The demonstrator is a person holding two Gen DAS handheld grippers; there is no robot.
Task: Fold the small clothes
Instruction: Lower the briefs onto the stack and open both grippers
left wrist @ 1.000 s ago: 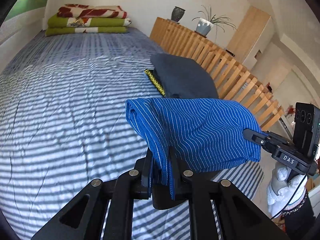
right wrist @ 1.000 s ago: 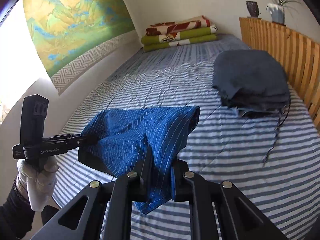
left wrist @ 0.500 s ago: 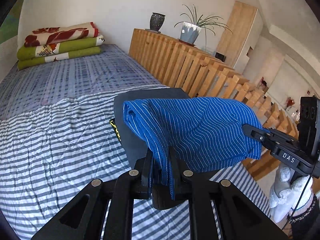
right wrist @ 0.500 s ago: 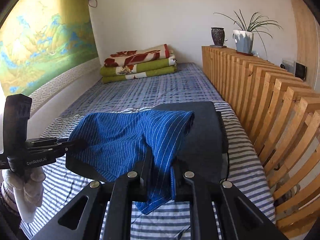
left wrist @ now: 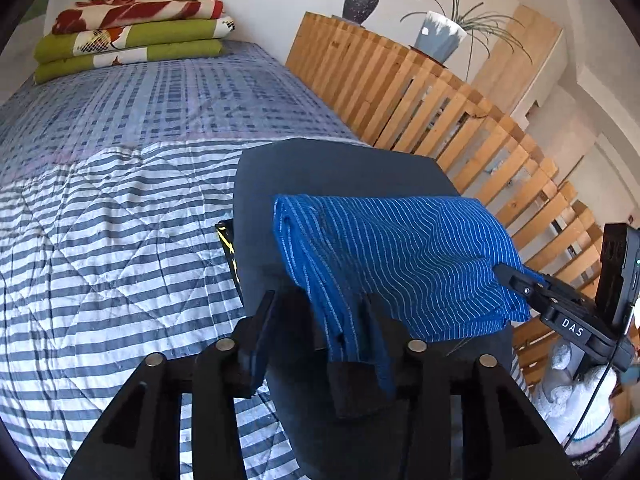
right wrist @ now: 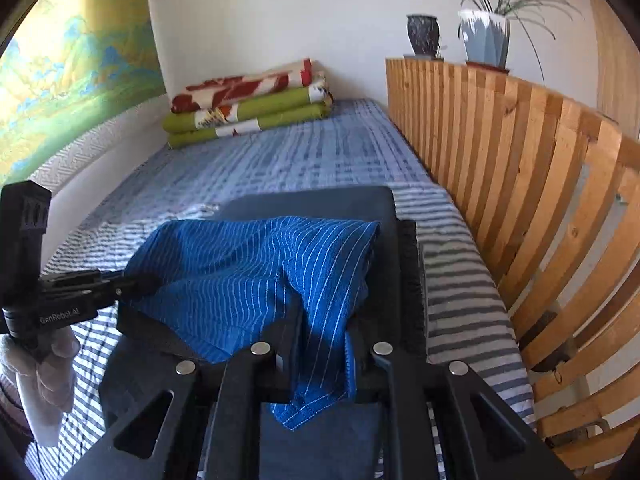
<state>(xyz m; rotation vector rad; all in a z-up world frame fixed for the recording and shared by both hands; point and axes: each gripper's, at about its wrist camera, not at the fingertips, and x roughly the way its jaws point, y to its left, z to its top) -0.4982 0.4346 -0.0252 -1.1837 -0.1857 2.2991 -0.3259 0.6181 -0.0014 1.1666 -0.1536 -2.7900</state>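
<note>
A blue pinstriped garment (left wrist: 400, 252) hangs folded just over a stack of dark grey folded clothes (left wrist: 340, 168) on the striped bed (left wrist: 100, 240). My left gripper (left wrist: 316, 320) is opening. Its jaws stand wide, and the cloth only drapes against the right-hand finger (left wrist: 374, 340). My right gripper (right wrist: 326, 332) still has a fold of the blue garment (right wrist: 256, 272) pinched between its fingers, though its jaws are opening. In the left wrist view the right gripper (left wrist: 502, 272) bites the garment's right edge. In the right wrist view the left gripper (right wrist: 148, 280) sits at the garment's left edge.
A wooden slatted rail (right wrist: 520, 184) runs close along the bed's right side, with a vase (right wrist: 422, 34) and a potted plant (right wrist: 484, 36) on top. Folded green and red blankets (left wrist: 132, 36) lie at the far end. A yellow-black item (left wrist: 228, 248) pokes from under the dark stack.
Both grippers carried the blue garment across the bed to above the dark stack and slightly lower. The left jaws have spread wide off the cloth; the right jaws have widened a little.
</note>
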